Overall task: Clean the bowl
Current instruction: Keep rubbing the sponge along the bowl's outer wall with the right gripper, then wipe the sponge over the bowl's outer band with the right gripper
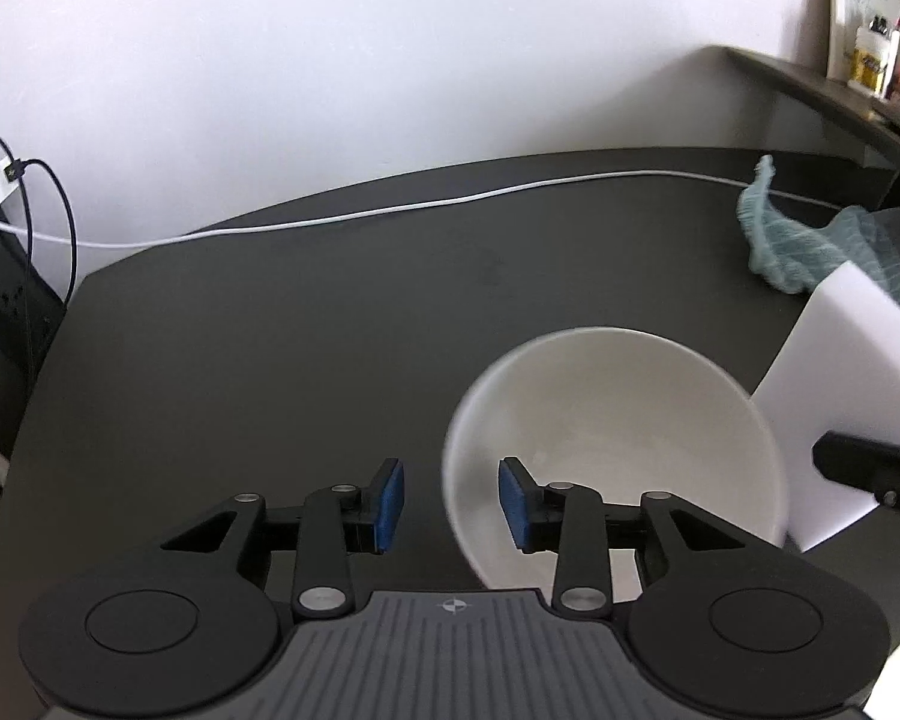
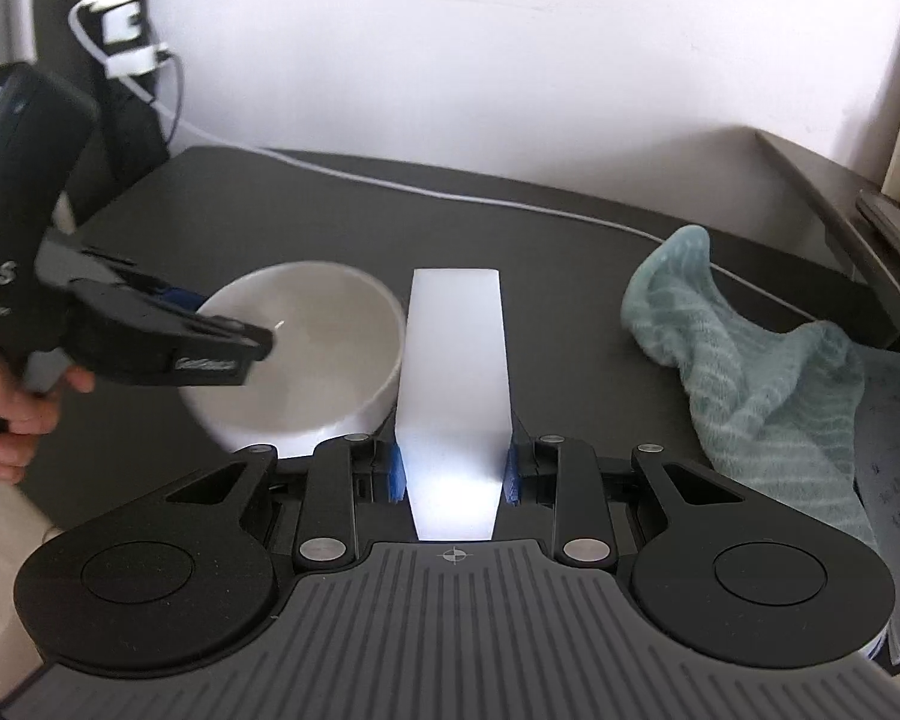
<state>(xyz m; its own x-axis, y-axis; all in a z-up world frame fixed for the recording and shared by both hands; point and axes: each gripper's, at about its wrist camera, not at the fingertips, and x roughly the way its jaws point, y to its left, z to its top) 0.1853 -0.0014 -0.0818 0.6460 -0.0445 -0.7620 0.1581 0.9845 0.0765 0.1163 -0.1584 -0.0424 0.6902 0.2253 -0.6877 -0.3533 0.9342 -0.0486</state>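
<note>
Gripping a white foam block (image 2: 455,372) between its blue pads (image 2: 396,471), the right claw (image 2: 453,471) is closed tight on the block's near end, and the block juts forward over the dark bench (image 2: 510,228), its left side just beside the white bowl (image 2: 306,354). The bowl stands upright on the bench, its inside looking bare, though motion blur softens its rim. In the left wrist view the left claw (image 1: 451,504) has its jaws parted with nothing pressed between the pads; the bowl's (image 1: 618,450) near rim lies in the gap, the right finger's pad over the bowl's inside and the left one outside it, over the bench (image 1: 270,330), neither pad on the rim. From the right wrist view the left claw (image 2: 210,324) reaches across the bowl's left rim, and a person's hand (image 2: 12,402) holds its handle at the left edge. A crumpled pale teal cloth (image 2: 750,372) lies on the bench to the right of the block, well apart from the bowl. A white cable (image 1: 390,213) runs along the back of the bench toward a power strip (image 2: 120,18) on the wall at the left. In the left wrist view the foam block (image 1: 840,390) shows at the right of the bowl, with the cloth (image 1: 798,246) behind it.
</note>
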